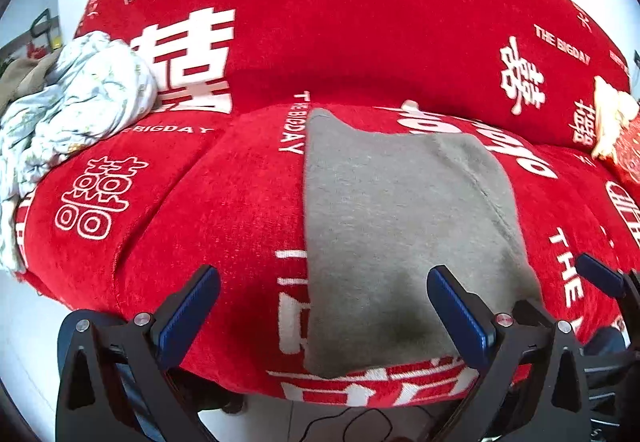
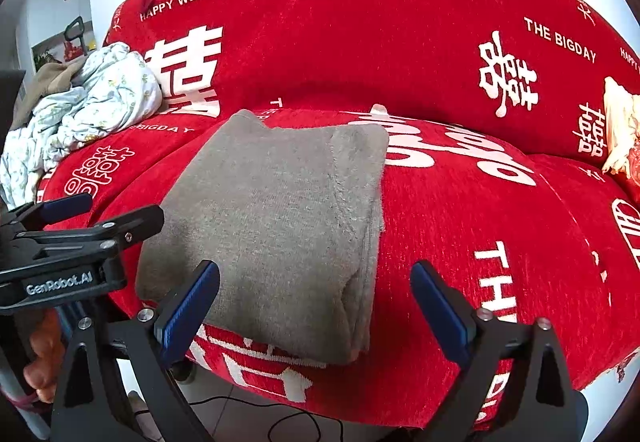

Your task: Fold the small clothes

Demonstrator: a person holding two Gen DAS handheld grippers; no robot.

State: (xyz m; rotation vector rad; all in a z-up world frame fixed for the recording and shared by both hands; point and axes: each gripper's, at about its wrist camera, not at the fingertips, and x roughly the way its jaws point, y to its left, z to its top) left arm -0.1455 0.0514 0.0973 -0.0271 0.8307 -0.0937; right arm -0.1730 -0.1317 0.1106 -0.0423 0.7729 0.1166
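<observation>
A grey garment [image 1: 404, 226] lies folded into a rectangle on the red sofa seat [image 1: 192, 209]; it also shows in the right wrist view [image 2: 276, 226]. My left gripper [image 1: 324, 290] is open and empty, hovering over the garment's near end. My right gripper [image 2: 316, 290] is open and empty, just off the garment's near right corner. The left gripper [image 2: 96, 209] shows from the side in the right wrist view. The right gripper's fingertip [image 1: 600, 274] shows at the right edge of the left wrist view.
A heap of pale patterned clothes [image 1: 76, 109] lies at the seat's left end, also in the right wrist view [image 2: 92, 101]. A cream and red cushion [image 2: 624, 137] sits at the right end. The red backrest [image 2: 360, 53] rises behind. A black cable [image 2: 280, 422] lies on the floor.
</observation>
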